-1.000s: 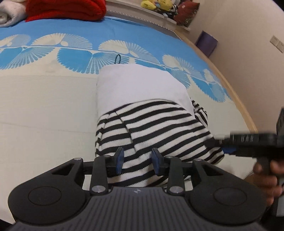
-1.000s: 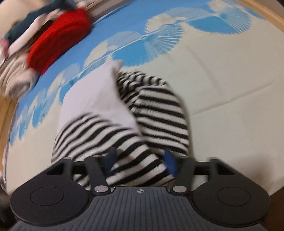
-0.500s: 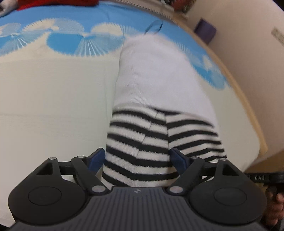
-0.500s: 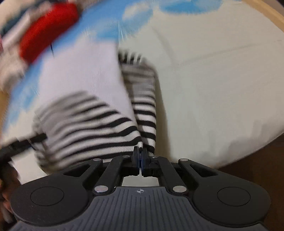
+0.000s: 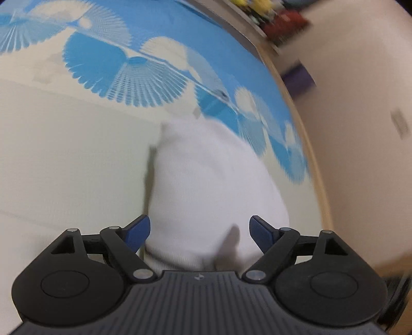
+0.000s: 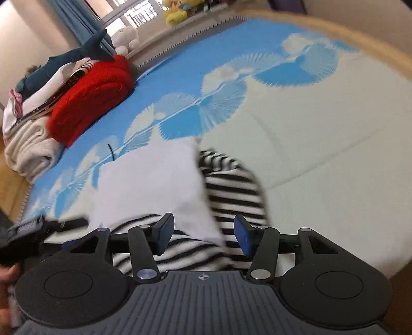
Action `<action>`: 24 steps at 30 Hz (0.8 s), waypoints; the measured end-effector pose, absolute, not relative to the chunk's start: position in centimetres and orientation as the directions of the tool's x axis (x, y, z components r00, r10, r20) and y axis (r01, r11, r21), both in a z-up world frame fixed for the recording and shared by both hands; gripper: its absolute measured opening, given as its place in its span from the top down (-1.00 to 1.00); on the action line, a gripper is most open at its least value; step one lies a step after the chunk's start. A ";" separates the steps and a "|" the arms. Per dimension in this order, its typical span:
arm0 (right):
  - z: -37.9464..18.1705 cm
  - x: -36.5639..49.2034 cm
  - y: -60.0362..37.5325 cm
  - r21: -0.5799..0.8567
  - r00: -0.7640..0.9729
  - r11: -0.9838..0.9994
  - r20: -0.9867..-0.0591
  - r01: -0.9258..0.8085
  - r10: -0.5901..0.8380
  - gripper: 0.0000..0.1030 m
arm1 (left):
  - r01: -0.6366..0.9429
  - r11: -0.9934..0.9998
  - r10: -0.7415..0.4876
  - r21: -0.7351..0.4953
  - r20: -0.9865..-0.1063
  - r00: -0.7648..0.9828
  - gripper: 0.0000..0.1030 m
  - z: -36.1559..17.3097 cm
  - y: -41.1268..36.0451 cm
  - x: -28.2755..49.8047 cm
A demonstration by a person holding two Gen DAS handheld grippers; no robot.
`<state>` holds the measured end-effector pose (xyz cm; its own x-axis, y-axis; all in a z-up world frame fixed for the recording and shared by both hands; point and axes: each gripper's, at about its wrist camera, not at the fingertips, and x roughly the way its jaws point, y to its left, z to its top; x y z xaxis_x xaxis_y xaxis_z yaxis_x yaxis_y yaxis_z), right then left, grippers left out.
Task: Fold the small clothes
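A small garment, part white (image 6: pixel 149 180) and part black-and-white striped (image 6: pixel 231 188), lies folded on the bed's blue-and-cream cover (image 6: pixel 322 159). My right gripper (image 6: pixel 203 233) hovers over its near edge; its jaws are opening, with striped and white fabric between the pads and no pad pressing on it. In the left wrist view only the white part (image 5: pixel 206 180) shows. My left gripper (image 5: pixel 199 230) stands open wide with white cloth between its fingers, not pinched. The left gripper (image 6: pixel 28 232) also appears blurred in the right wrist view, held by a hand (image 6: pixel 6 275).
A red folded knit (image 6: pixel 90 103) and a stack of clothes (image 6: pixel 28 144) with a plush shark (image 6: pixel 64 61) lie at the bed's far left. Plush toys (image 6: pixel 180 10) line the headboard. The bed's wooden edge (image 5: pixel 311 159) and a wall (image 5: pixel 360 154) are on the right.
The left gripper opened wide and slid over the garment, so only white cloth shows now. The right gripper shut, then opened again and drew back a little.
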<state>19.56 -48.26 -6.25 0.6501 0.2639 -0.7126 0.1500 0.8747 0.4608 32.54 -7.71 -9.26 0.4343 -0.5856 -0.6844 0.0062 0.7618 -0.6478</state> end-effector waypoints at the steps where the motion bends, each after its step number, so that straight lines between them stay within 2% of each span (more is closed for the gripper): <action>1: -6.8 20.2 -47.8 0.462 0.623 0.873 -0.731 0.153 0.278 -0.04 | -0.038 0.735 -0.600 -0.677 -0.676 0.427 -0.71 -10.2 -7.2 33.6; 5: -9.9 22.5 -45.3 0.320 0.426 0.932 -0.877 0.170 0.224 -0.07 | -0.198 0.608 -0.672 -0.769 -0.631 0.389 -0.71 -14.6 -6.8 36.9; 8: -10.6 22.6 -44.8 0.278 0.385 0.943 -0.903 0.182 0.192 -0.09 | -0.214 0.571 -0.691 -0.792 -0.605 0.396 -0.70 -15.9 -8.0 37.2; 10: -10.7 23.1 -44.5 0.288 0.383 0.938 -0.902 0.193 0.199 0.02 | -0.210 0.581 -0.685 -0.786 -0.611 0.397 -0.43 -16.1 -8.5 37.7; 11: -10.9 23.5 -44.4 0.300 0.383 0.934 -0.900 0.197 0.208 0.24 | -0.200 0.602 -0.671 -0.773 -0.626 0.398 -0.04 -15.7 -8.6 37.7; 12: -10.8 23.7 -44.1 0.301 0.388 0.932 -0.898 0.201 0.207 0.40 | -0.195 0.622 -0.655 -0.758 -0.641 0.400 0.18 -15.2 -8.5 37.8; 13: -10.6 23.8 -43.8 0.295 0.396 0.935 -0.896 0.198 0.200 0.51 | -0.195 0.635 -0.641 -0.747 -0.651 0.407 0.23 -14.3 -8.3 37.9; 14: -10.3 23.9 -43.3 0.286 0.402 0.939 -0.896 0.191 0.191 0.70 | -0.179 0.651 -0.631 -0.738 -0.657 0.414 0.27 -13.2 -8.3 37.4; 15: -10.0 23.9 -42.8 0.284 0.406 0.939 -0.895 0.194 0.186 0.79 | -0.145 0.680 -0.613 -0.718 -0.666 0.425 0.28 -11.7 -8.2 37.0; 18: -9.7 24.8 -41.8 0.352 0.426 0.910 -0.873 0.217 0.236 0.83 | -0.030 0.763 -0.550 -0.646 -0.672 0.496 0.29 -6.6 -6.5 36.4; 22: -8.7 26.3 -36.9 0.413 0.456 0.899 -0.835 0.149 0.308 0.84 | -0.035 0.810 -0.457 -0.586 -0.667 0.589 0.29 -2.0 -0.9 36.7; 23: -8.3 26.7 -35.2 0.430 0.464 0.895 -0.821 0.120 0.332 0.84 | -0.050 0.832 -0.416 -0.552 -0.682 0.602 0.25 -1.3 0.5 36.9; 24: -8.0 26.8 -34.1 0.442 0.471 0.892 -0.809 0.094 0.351 0.84 | -0.060 0.856 -0.376 -0.513 -0.698 0.610 0.11 -0.9 1.7 37.1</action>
